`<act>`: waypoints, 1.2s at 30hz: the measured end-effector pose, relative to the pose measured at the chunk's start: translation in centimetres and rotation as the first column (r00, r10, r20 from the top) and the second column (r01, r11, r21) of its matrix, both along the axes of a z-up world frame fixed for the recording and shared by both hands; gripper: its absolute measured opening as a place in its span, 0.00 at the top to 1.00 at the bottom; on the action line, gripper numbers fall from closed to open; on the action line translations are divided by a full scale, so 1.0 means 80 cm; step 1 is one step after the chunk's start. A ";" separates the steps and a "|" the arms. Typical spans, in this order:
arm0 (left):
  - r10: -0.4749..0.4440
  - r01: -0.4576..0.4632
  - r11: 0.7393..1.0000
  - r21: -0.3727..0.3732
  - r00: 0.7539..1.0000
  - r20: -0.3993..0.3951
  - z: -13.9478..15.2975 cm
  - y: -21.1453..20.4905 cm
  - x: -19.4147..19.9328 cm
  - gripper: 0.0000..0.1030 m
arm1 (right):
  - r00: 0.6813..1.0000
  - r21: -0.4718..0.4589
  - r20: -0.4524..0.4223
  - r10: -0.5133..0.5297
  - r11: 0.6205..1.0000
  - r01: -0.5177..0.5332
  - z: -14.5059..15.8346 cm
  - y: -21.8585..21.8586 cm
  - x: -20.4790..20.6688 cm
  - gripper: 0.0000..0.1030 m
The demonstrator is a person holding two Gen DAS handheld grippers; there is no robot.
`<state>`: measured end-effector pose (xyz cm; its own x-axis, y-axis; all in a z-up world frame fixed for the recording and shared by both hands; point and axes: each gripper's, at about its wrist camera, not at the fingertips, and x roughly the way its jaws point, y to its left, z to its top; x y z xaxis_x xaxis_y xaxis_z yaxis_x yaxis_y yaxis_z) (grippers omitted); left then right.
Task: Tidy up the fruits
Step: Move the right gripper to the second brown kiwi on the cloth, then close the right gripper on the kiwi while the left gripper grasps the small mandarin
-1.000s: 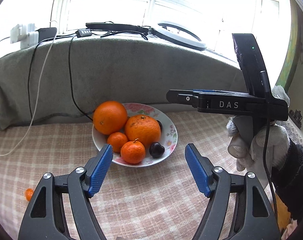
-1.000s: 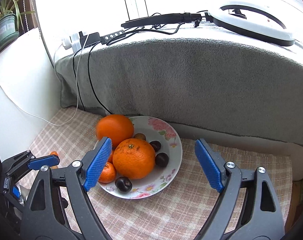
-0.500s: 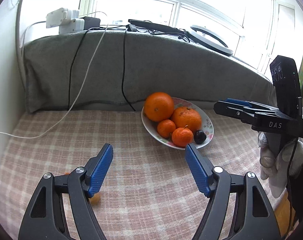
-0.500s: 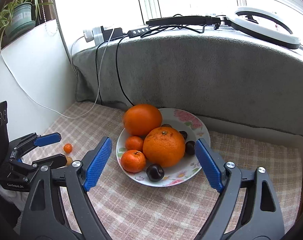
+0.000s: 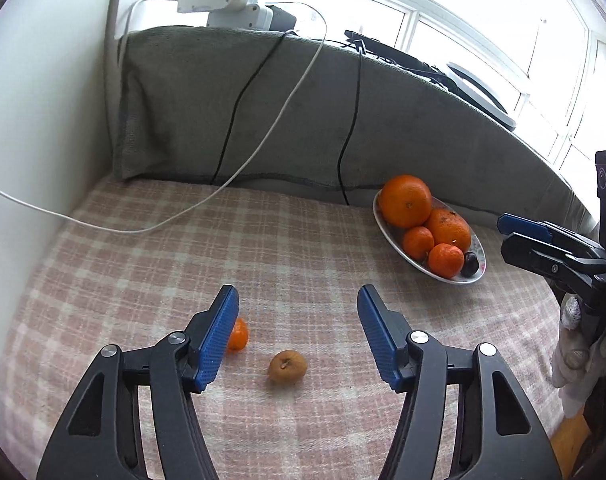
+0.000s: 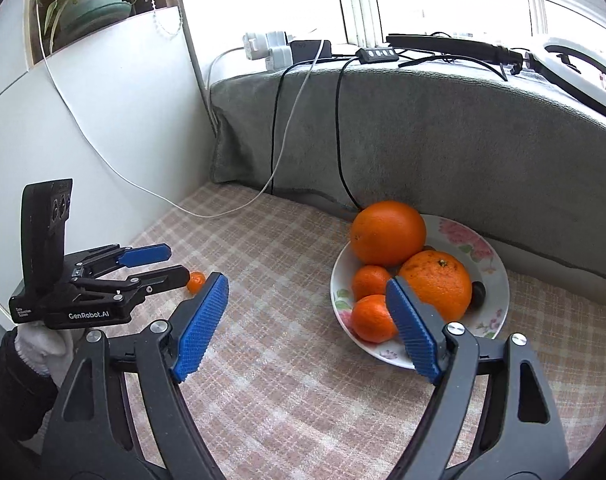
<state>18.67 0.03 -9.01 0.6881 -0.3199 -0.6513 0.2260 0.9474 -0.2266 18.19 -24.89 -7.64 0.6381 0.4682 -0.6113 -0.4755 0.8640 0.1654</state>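
Fruit left off the plate [image 5: 387,232]: a small brown fruit [image 5: 287,365] and a tiny orange [image 5: 237,334] on the checked cloth [image 5: 151,280], beneath the left gripper [image 5: 297,330] — empty, spread wide. Right gripper [image 6: 306,326] likewise released. Brown fruit looks light, possibly soft — pinch gently across its middle.

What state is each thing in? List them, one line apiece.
left gripper: open, empty, above the loose fruit
right gripper: open, empty, near the plate
plate: on the checked cloth, holding oranges, tangerines and dark fruits
small tangerine: loose on the cloth, off the plate
brownish fruit: loose on the cloth, between the left jaws in view
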 end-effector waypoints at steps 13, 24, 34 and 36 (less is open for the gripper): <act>0.012 -0.020 0.997 -0.070 0.994 -0.112 -0.043 0.049 0.012 0.68 | 0.968 -0.079 -0.126 0.216 0.971 -0.227 -0.055 0.107 0.001 0.49; -0.003 -0.014 0.995 -0.101 0.985 -0.173 -0.063 0.050 0.031 0.70 | 0.933 -0.112 -0.193 0.302 0.938 -0.327 -0.091 0.155 0.005 0.58; -0.024 0.000 0.994 -0.113 0.978 -0.207 -0.075 0.048 0.044 0.70 | 0.923 -0.125 -0.206 0.324 0.927 -0.353 -0.101 0.174 0.013 0.59; -0.022 -0.001 0.994 -0.109 0.978 -0.209 -0.077 0.046 0.045 0.70 | 0.922 -0.129 -0.212 0.324 0.926 -0.355 -0.105 0.177 0.016 0.59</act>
<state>22.27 3.74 -15.17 0.5361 -0.4029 -0.7418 0.1722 0.9125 -0.3712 19.46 -10.74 -16.05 0.3278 0.5214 -0.7878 -0.7196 0.6781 0.1494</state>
